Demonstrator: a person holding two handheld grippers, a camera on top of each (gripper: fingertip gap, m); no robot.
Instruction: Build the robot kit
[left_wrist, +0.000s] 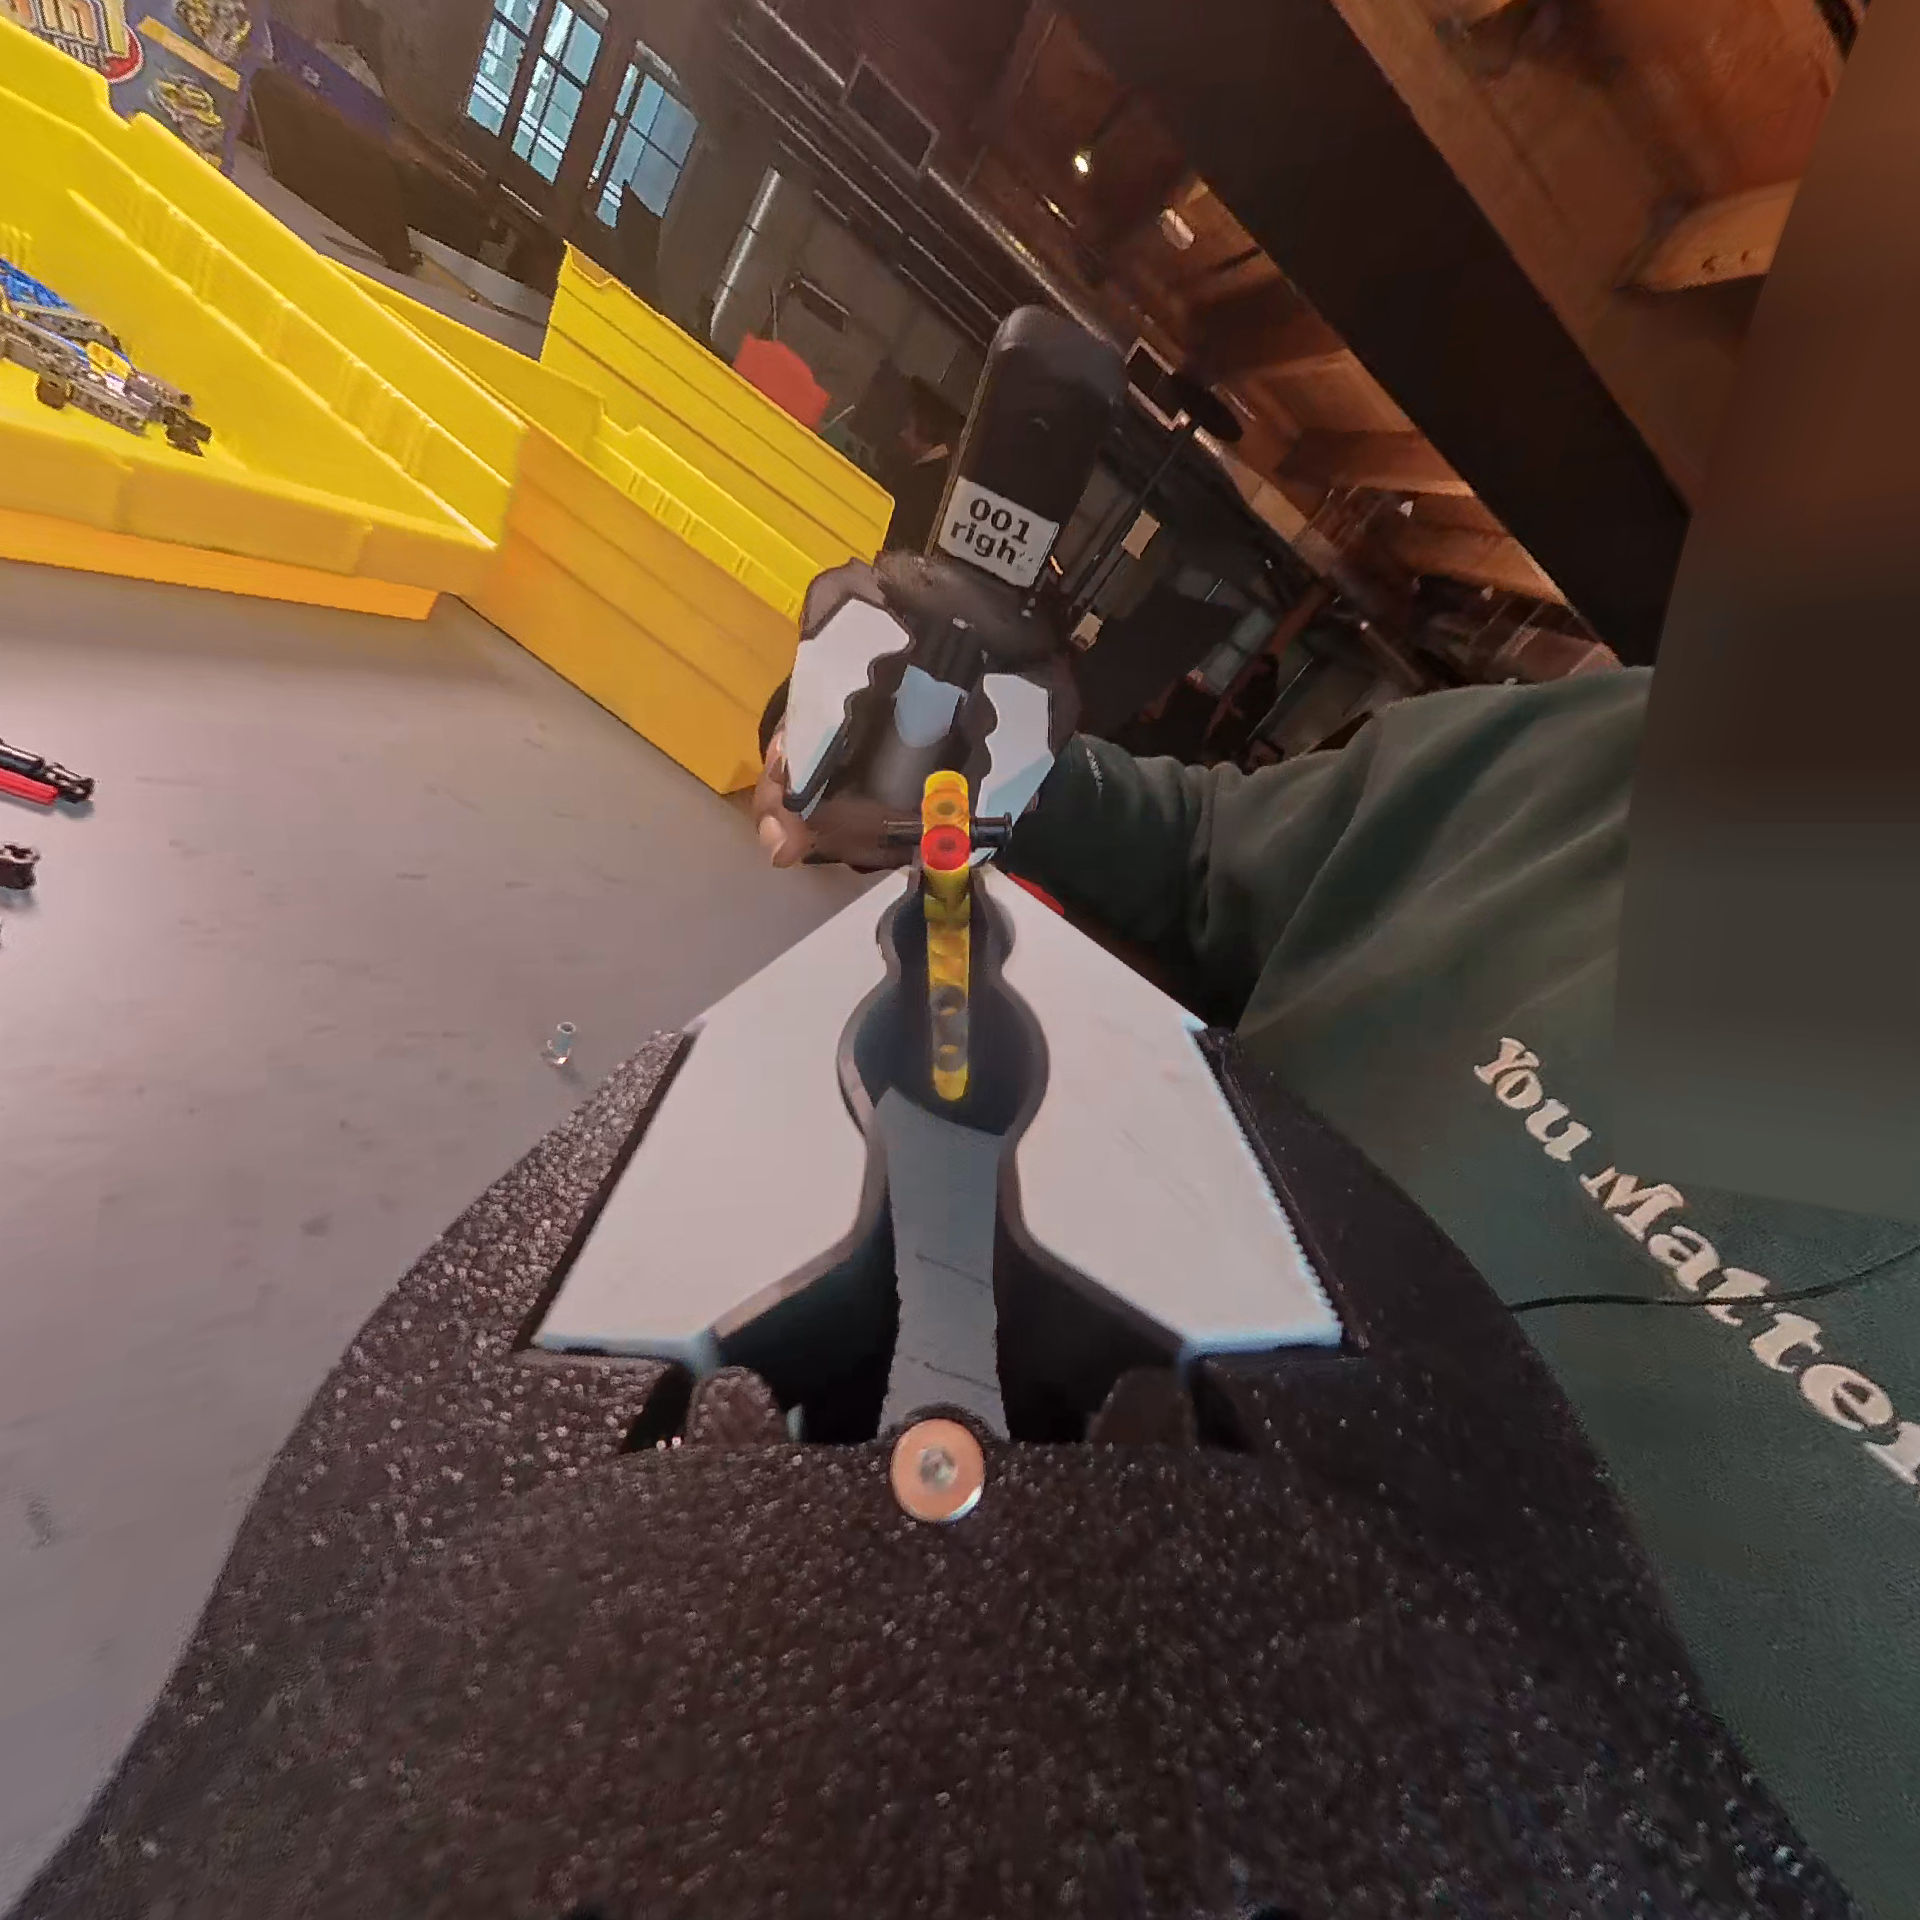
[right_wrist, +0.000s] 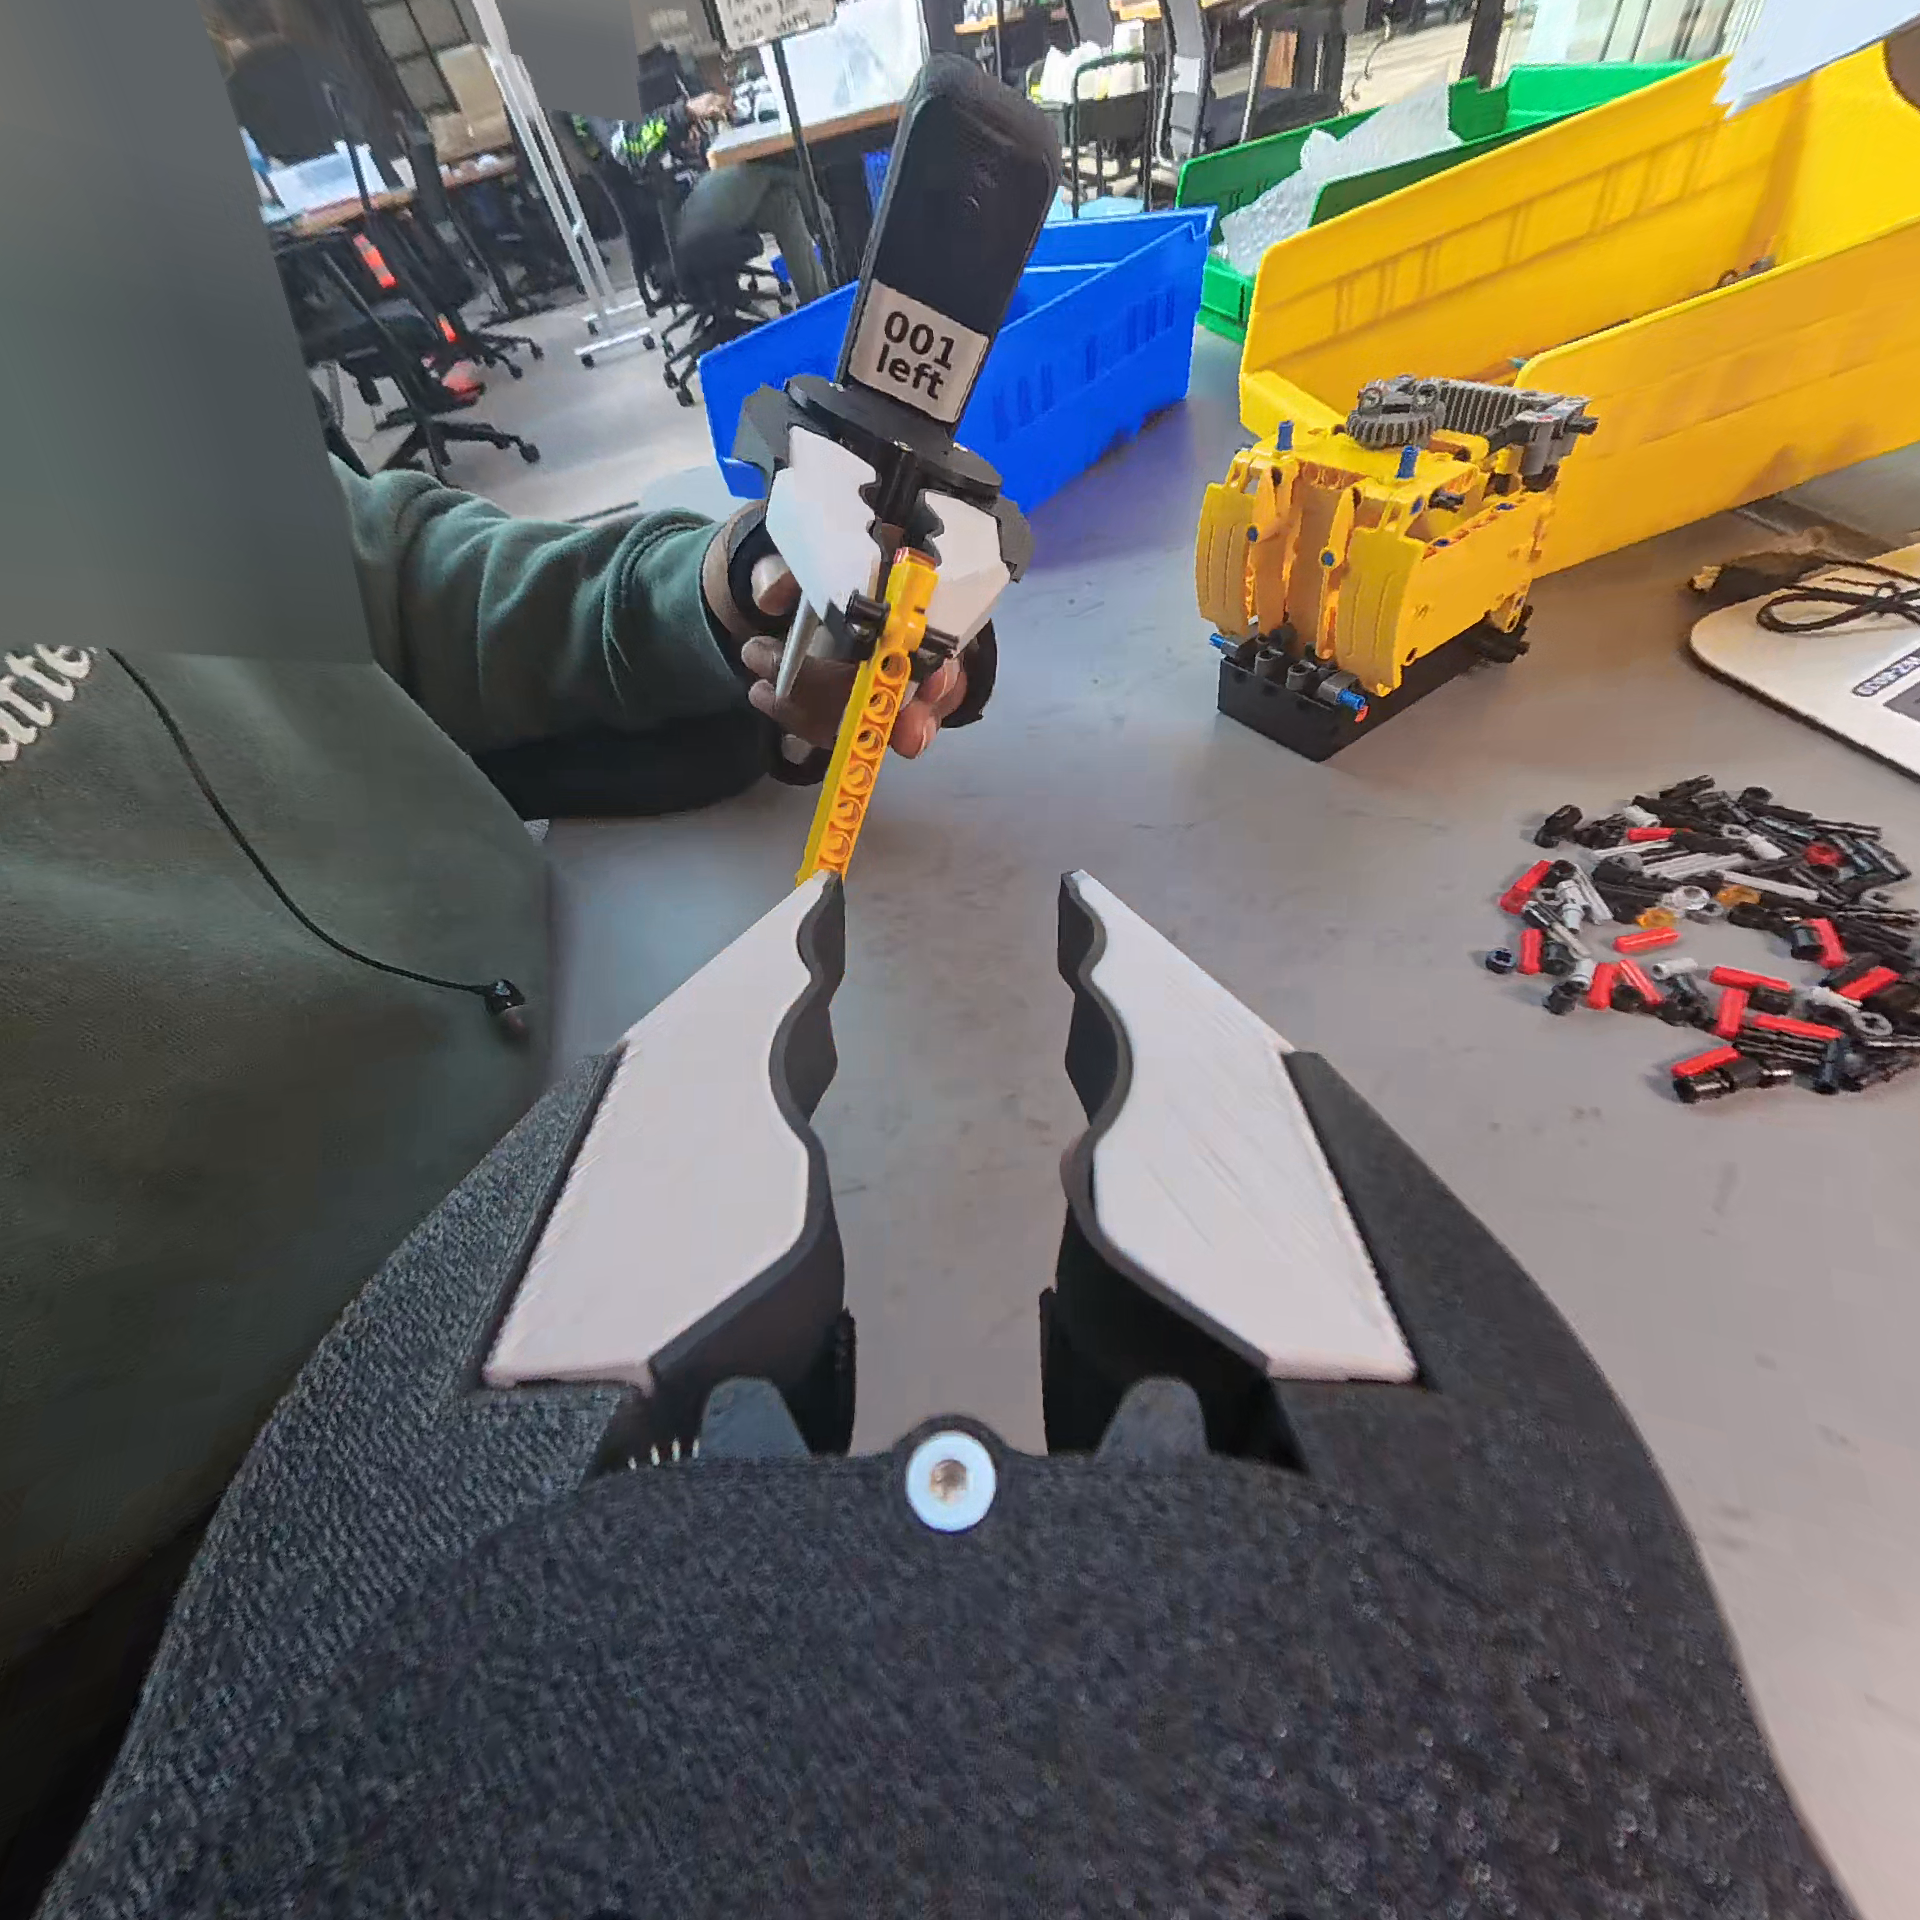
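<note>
Right wrist view, left edge: a dark green sweatshirt sleeve (right_wrist: 499, 613) runs toward the centre. At upper centre the left gripper (right_wrist: 891, 613) sits in a hand (right_wrist: 831, 686), its white fingers clamped on a long yellow perforated plastic beam (right_wrist: 868, 748) with black pins through its upper end. The beam slants down — its free tip meets the tip of the right gripper's near finger (right_wrist: 800, 935). The right gripper (right_wrist: 948, 894) fills lower centre, fingers spread wide and empty. Upper right of centre: a blue plastic bin (right_wrist: 1091, 343), then a yellow brick-built assembly on a black base (right_wrist: 1371, 561) standing before a yellow plastic bin (right_wrist: 1662, 312). At right, a loose scatter of small black, red and grey pins (right_wrist: 1745, 966) lies on the grey table (right_wrist: 1247, 831).

Left wrist view: yellow trays at upper left, a small clear stud (left_wrist: 561, 1039) on the table at left of centre. At centre the beam, seen end-on with a red connector (left_wrist: 943, 842) near its far end, is pinched between closed fingers; the right gripper faces it just beyond.
</note>
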